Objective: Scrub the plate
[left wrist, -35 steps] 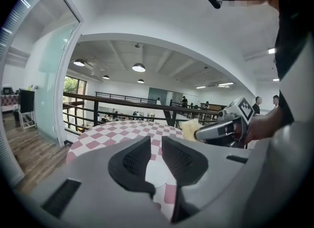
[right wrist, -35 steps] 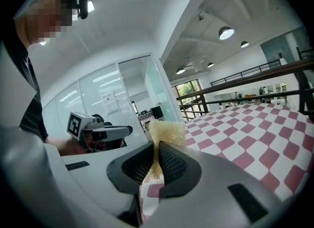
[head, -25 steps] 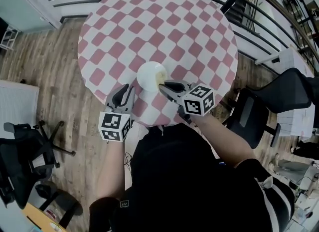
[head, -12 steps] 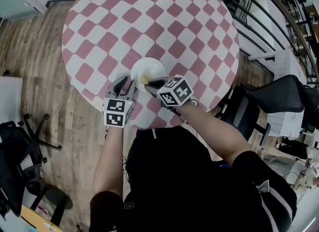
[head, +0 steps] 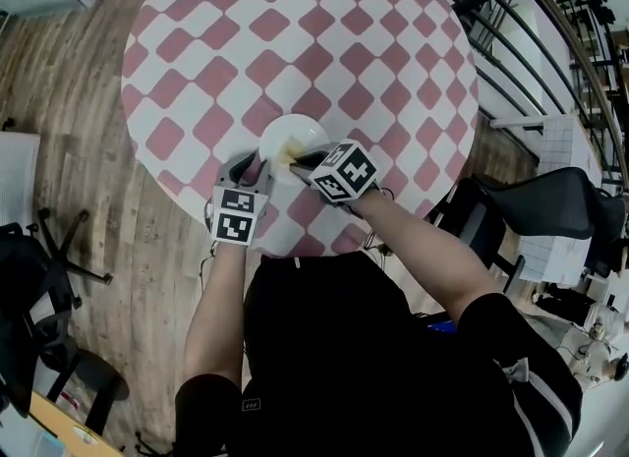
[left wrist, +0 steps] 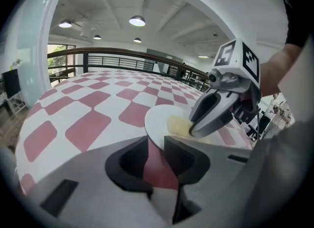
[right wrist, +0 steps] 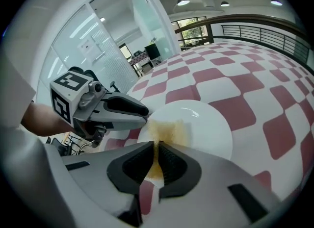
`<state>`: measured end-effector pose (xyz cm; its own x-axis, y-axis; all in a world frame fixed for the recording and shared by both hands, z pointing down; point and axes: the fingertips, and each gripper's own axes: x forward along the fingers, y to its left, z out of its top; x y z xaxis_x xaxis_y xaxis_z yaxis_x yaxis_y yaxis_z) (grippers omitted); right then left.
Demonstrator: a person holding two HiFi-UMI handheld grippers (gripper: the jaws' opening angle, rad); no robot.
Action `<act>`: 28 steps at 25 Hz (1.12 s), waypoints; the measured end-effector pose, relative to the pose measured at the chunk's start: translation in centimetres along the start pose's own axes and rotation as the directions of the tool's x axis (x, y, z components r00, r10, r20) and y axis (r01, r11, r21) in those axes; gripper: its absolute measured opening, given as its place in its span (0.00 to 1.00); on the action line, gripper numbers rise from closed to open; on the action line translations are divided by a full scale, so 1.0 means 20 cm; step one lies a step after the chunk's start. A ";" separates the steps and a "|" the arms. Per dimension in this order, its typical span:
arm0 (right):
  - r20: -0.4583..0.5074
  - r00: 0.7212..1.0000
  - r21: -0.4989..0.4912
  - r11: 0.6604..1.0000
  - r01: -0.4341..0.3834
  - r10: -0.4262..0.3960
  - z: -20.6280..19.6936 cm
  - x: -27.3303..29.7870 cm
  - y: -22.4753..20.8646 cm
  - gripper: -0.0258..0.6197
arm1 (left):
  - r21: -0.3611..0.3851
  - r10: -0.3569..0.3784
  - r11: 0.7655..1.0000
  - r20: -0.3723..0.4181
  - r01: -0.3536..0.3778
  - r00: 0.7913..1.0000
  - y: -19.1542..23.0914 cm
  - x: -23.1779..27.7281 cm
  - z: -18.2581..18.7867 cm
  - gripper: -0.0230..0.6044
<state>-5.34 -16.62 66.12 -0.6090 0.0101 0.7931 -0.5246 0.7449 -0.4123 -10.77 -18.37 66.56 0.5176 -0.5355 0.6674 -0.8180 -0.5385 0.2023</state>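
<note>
Two grippers are down at the near edge of the round table with a pink-and-white checked cloth. Far left we see wooden plank floor and a black office chair. Next is the left gripper, pointing down and away from us. Its jaws are apart and have just been opening. The near rim of the round white plate sits in the gap at the tips, and we see neither pad pressing on it. A red check of the cloth shows through the gap below the rim. The plate lies flat on the cloth, close to the table edge nearest us. A thin yellow-brown scrub pad is spread over the plate's near part, and the far part is bare white. The right gripper comes in from the right, angled down. Its jaws are almost together, clamped on the near end of the pad, which runs out from the tips onto the plate. The two grippers' tips are close together over the plate's near rim. Both of the person's arms reach out from a black shirt. Right of the table are another black chair and a dark metal railing.
</note>
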 end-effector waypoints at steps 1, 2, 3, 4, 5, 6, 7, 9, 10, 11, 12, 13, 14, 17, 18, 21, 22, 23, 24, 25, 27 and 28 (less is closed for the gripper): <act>-0.003 1.000 0.008 1.000 0.005 -0.005 -0.01 -0.02 -0.02 0.10 | -0.003 -0.001 1.000 -0.009 0.001 1.000 0.00 0.00 0.00 0.20; -0.006 1.000 0.012 1.000 0.011 -0.011 -0.03 -0.03 -0.04 0.10 | -0.006 -0.002 1.000 -0.017 0.002 1.000 0.00 0.00 0.00 0.20; -0.009 1.000 0.015 1.000 0.017 -0.017 -0.04 -0.05 -0.07 0.10 | -0.011 -0.004 1.000 -0.022 0.004 1.000 0.00 0.00 -0.01 0.20; -0.010 1.000 0.020 1.000 0.023 -0.023 -0.05 -0.07 -0.09 0.10 | -0.016 -0.007 1.000 -0.024 0.007 1.000 0.00 0.00 -0.01 0.20; -0.009 1.000 0.030 0.999 0.028 -0.028 -0.06 -0.09 -0.11 0.10 | -0.022 -0.010 1.000 -0.024 0.009 1.000 0.00 0.00 -0.01 0.20; -0.004 0.999 0.042 0.999 0.033 -0.032 -0.07 -0.11 -0.14 0.10 | -0.026 -0.011 1.000 -0.022 0.011 1.000 0.00 0.00 -0.01 0.21; 0.003 0.999 0.052 0.998 0.039 -0.039 -0.07 -0.12 -0.17 0.10 | -0.029 -0.012 1.000 -0.020 0.012 1.000 0.01 0.00 -0.01 0.22; 0.019 0.998 0.061 0.996 0.058 -0.060 -0.06 -0.15 -0.23 0.10 | -0.032 -0.013 0.999 -0.015 0.012 1.000 0.01 0.00 -0.01 0.22; 0.027 0.997 0.063 0.995 0.073 -0.075 -0.05 -0.17 -0.26 0.10 | -0.033 -0.013 0.999 -0.015 0.013 1.000 0.01 0.00 0.00 0.22; 0.037 0.995 0.064 0.994 0.093 -0.096 -0.04 -0.18 -0.29 0.10 | -0.034 -0.014 0.999 -0.015 0.014 1.000 0.01 0.00 0.00 0.22; 0.049 0.991 0.066 0.991 0.121 -0.124 -0.02 -0.20 -0.32 0.10 | -0.035 -0.016 0.999 -0.016 0.016 1.000 0.01 0.00 0.00 0.22; 0.062 0.985 0.067 0.985 0.156 -0.160 0.00 -0.21 -0.36 0.10 | -0.036 -0.019 0.999 -0.018 0.018 1.000 0.00 0.00 -0.01 0.22; 0.076 0.976 0.069 0.977 0.200 -0.205 0.02 -0.23 -0.40 0.10 | -0.036 -0.021 0.999 -0.020 0.020 1.000 0.00 0.00 -0.01 0.22; 0.125 0.937 0.092 0.944 0.316 -0.325 0.09 -0.30 -0.50 0.10 | -0.041 -0.026 0.999 -0.022 0.025 0.999 0.00 0.00 -0.01 0.22; 0.148 0.934 0.104 0.944 0.312 -0.325 0.12 -0.32 -0.49 0.10 | -0.045 -0.030 0.999 -0.020 0.029 0.999 0.00 0.00 -0.01 0.22; 0.168 0.967 0.084 0.980 0.179 -0.191 0.15 -0.28 -0.28 0.10 | -0.050 -0.049 0.998 -0.013 0.048 0.999 -0.03 0.01 -0.01 0.22; 0.147 0.981 0.065 0.991 0.116 -0.124 0.13 -0.24 -0.17 0.10 | -0.047 -0.053 0.998 -0.011 0.052 0.999 -0.05 0.01 -0.01 0.22; 0.116 0.991 0.048 0.997 0.059 -0.064 0.10 -0.18 -0.07 0.10 | -0.041 -0.052 0.998 -0.012 0.051 0.999 -0.06 0.01 -0.01 0.22; 0.079 0.997 0.032 0.999 0.018 -0.020 0.06 -0.12 0.00 0.10 | -0.033 -0.048 0.998 -0.014 0.047 0.999 -0.07 0.01 -0.02 0.22; 0.042 0.999 0.018 1.000 -0.004 0.003 0.03 -0.06 0.04 0.10 | -0.027 -0.043 0.999 -0.016 0.042 0.999 -0.08 0.01 -0.02 0.22; -0.006 1.000 0.008 1.000 -0.016 0.016 0.01 0.02 0.05 0.10 | -0.022 -0.038 0.999 -0.019 0.038 0.999 -0.08 0.02 -0.02 0.22; -0.015 1.000 0.009 1.000 -0.018 0.018 0.02 0.05 0.04 0.10 | -0.020 -0.038 0.999 -0.020 0.037 0.999 -0.09 0.02 -0.02 0.22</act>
<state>-6.56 -16.31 66.48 -0.6094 0.0331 0.7921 -0.5193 0.7383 -0.4304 -9.25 -17.39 66.76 0.5431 -0.5018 0.6733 -0.8029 -0.5451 0.2414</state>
